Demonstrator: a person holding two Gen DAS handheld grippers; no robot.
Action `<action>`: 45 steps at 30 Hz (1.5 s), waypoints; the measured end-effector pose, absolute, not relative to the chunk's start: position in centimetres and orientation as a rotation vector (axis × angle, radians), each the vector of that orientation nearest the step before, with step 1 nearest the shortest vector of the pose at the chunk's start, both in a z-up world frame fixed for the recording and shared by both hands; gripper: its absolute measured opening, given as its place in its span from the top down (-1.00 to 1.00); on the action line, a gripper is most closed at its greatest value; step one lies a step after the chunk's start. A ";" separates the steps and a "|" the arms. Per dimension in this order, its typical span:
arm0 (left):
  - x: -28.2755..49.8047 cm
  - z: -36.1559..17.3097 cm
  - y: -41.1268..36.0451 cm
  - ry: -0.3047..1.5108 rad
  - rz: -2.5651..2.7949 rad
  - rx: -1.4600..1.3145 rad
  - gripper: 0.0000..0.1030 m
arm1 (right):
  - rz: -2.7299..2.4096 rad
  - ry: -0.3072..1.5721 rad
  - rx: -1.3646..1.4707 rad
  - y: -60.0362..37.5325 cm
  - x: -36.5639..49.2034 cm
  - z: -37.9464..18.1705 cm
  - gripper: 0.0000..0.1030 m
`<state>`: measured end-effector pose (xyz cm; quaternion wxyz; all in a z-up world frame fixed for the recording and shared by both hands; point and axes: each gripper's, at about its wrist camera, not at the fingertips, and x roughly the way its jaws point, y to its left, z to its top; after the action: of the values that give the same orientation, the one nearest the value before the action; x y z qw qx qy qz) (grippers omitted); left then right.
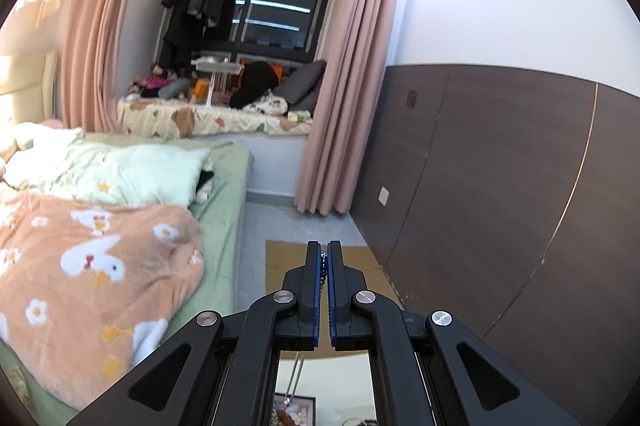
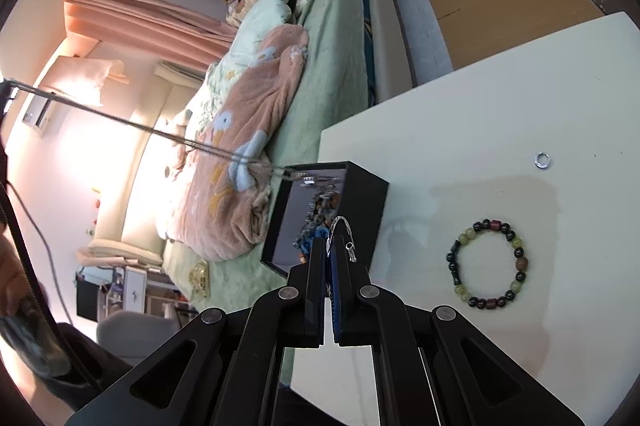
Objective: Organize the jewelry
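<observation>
a bed [image 1: 224,181] with a green sheet holds an orange duck blanket [image 1: 92,278] and a pale pillow [image 1: 148,177]. pink curtains [image 1: 352,73] hang beside a dark window [image 1: 280,13]. flat cardboard [image 2: 508,1] lies on the floor.

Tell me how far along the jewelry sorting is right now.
Partly done, it seems: the black box at the table's edge already holds a jumble of pieces. In hand: a thin silver chain is pinched by both the right hand-held gripper and the left hand-held gripper, stretched between them. Left: the beaded bracelet and small silver ring lie loose on the white table.
</observation>
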<state>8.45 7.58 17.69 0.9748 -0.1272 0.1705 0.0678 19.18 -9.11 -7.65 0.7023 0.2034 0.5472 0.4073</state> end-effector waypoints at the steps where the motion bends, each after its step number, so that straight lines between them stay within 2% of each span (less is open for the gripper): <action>1: 8.6 17.0 7.6 0.354 0.138 -0.253 0.96 | 0.910 1.211 0.458 -9.1 19.1 -7.6 0.91; 13: 11.2 8.1 9.1 0.493 0.101 -0.398 0.96 | 0.939 1.108 0.535 -9.0 19.0 -6.4 0.91; 22: 12.4 0.9 10.5 0.594 0.070 -0.502 0.96 | 0.931 1.101 0.540 -7.7 19.2 -6.9 0.91; 27: 13.2 -2.1 12.6 0.690 0.005 -0.709 0.92 | 0.922 1.095 0.533 -6.8 19.4 -7.2 0.91; 28: 13.1 -2.2 12.8 0.686 0.014 -0.713 0.77 | 0.923 1.089 0.533 -6.7 19.5 -7.2 0.91; 29: 13.0 -2.1 13.0 0.680 0.021 -0.717 0.40 | 0.924 1.083 0.535 -6.5 19.5 -7.2 0.91; 30: 12.7 -2.1 13.2 0.673 0.029 -0.725 0.13 | 0.928 1.078 0.540 -6.2 19.5 -7.2 0.91; 31: 12.4 -2.1 13.4 0.662 0.039 -0.738 -0.32 | 0.931 1.076 0.544 -6.0 19.5 -7.2 0.91; 32: 12.0 -2.1 13.7 0.646 0.051 -0.750 -0.50 | 0.933 1.078 0.545 -5.8 19.4 -7.3 0.91; 37: 11.0 -1.9 14.6 0.627 0.092 -0.755 -0.50 | 0.952 1.087 0.539 -4.0 19.0 -7.8 0.91; 38: 11.0 -2.0 14.7 0.631 0.095 -0.758 -0.50 | 0.960 1.096 0.533 -3.5 18.9 -7.9 0.87; 39: 11.0 -2.1 14.6 0.638 0.095 -0.758 -0.50 | 0.970 1.119 0.530 -3.1 18.9 -8.1 0.62; 40: 11.2 -2.1 14.6 0.643 0.092 -0.753 -0.50 | 0.968 1.138 0.527 -2.9 18.9 -8.3 0.15; 42: 11.4 -2.0 14.2 0.657 0.091 -0.720 -0.50 | 0.916 1.126 0.512 -3.3 18.9 -8.3 -0.27; 45: 11.6 -2.0 13.5 0.656 0.085 -0.680 -0.50 | 0.872 1.100 0.509 -4.7 19.1 -8.0 -0.28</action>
<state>11.57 13.54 -2.03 0.8897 -0.3272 0.3156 0.0410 19.07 -4.66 -8.02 0.7341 0.2313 0.5005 0.3964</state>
